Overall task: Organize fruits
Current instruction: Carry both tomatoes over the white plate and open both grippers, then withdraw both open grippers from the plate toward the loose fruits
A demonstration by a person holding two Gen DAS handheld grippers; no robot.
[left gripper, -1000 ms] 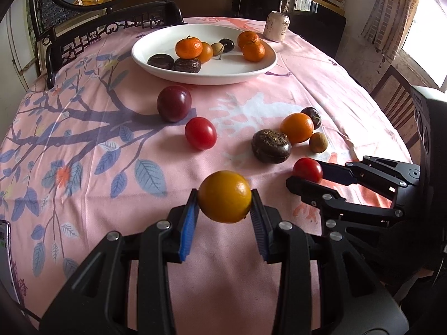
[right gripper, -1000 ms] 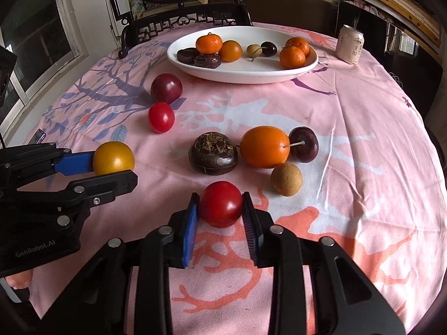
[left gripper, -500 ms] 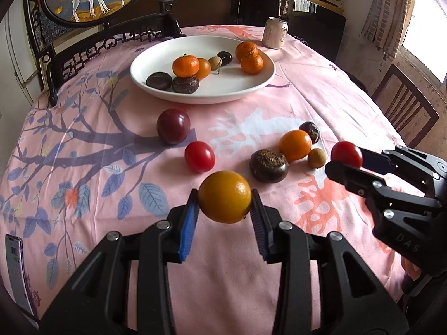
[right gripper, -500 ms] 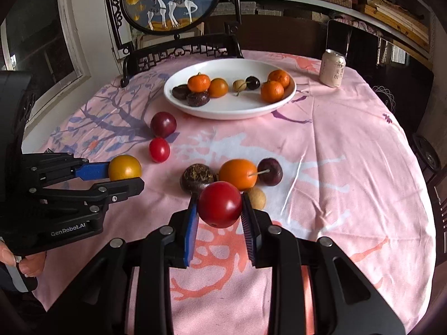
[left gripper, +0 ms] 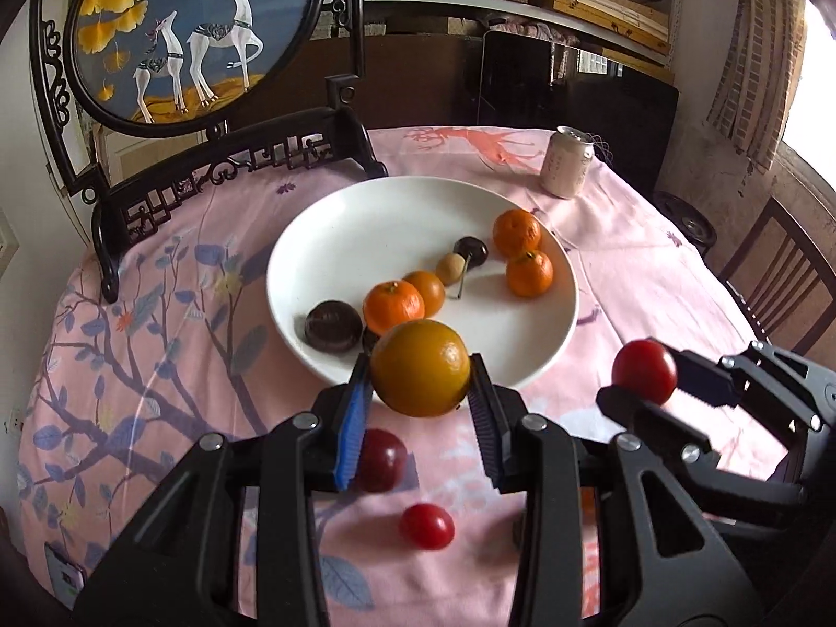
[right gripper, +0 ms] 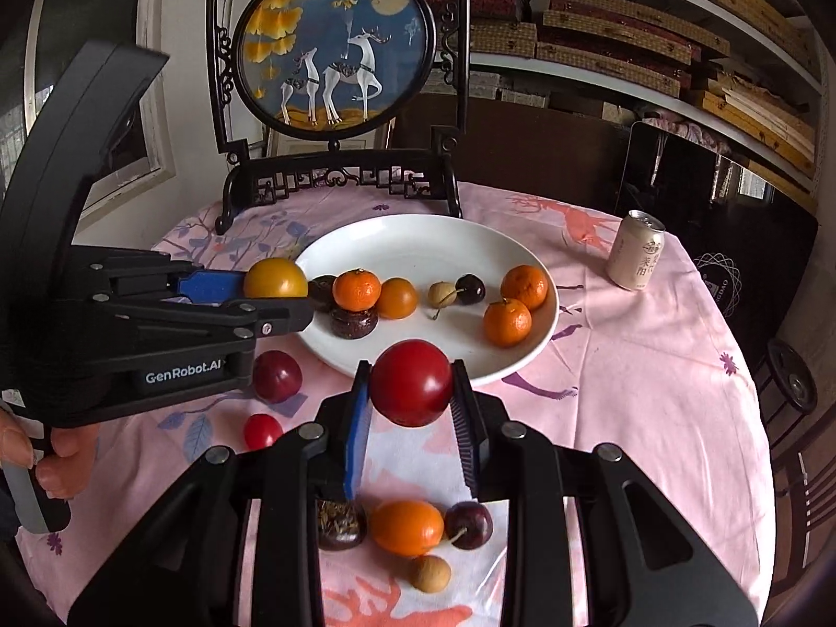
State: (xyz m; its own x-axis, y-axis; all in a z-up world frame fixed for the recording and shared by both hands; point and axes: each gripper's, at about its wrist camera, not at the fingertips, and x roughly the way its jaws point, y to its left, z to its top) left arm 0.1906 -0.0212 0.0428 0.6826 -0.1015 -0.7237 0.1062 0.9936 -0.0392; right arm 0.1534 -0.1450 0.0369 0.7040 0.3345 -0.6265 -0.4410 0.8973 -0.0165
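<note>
My left gripper [left gripper: 420, 399] is shut on a yellow-orange round fruit [left gripper: 420, 375], held in the air by the near left rim of the white plate [left gripper: 339, 240]. In the right wrist view that fruit [right gripper: 275, 278] hangs at the plate's [right gripper: 418, 237] left edge. My right gripper [right gripper: 413, 407] is shut on a red tomato [right gripper: 411, 382], raised in front of the plate's near rim; the tomato [left gripper: 644, 372] also shows at the right of the left wrist view. The plate carries several tangerines, dark fruits and a longan.
On the pink cloth lie a dark red plum [right gripper: 277, 376], a small red tomato [right gripper: 263, 431], an orange fruit [right gripper: 407, 527], a cherry [right gripper: 468, 524], a dark rough fruit [right gripper: 340, 522] and a longan [right gripper: 429, 573]. A drink can [right gripper: 636, 257] stands right of the plate; a framed deer screen [right gripper: 334, 52] behind.
Both grippers have risen and moved forward toward the plate, each keeping its fruit. The loose fruits on the cloth now lie below and behind the fingers.
</note>
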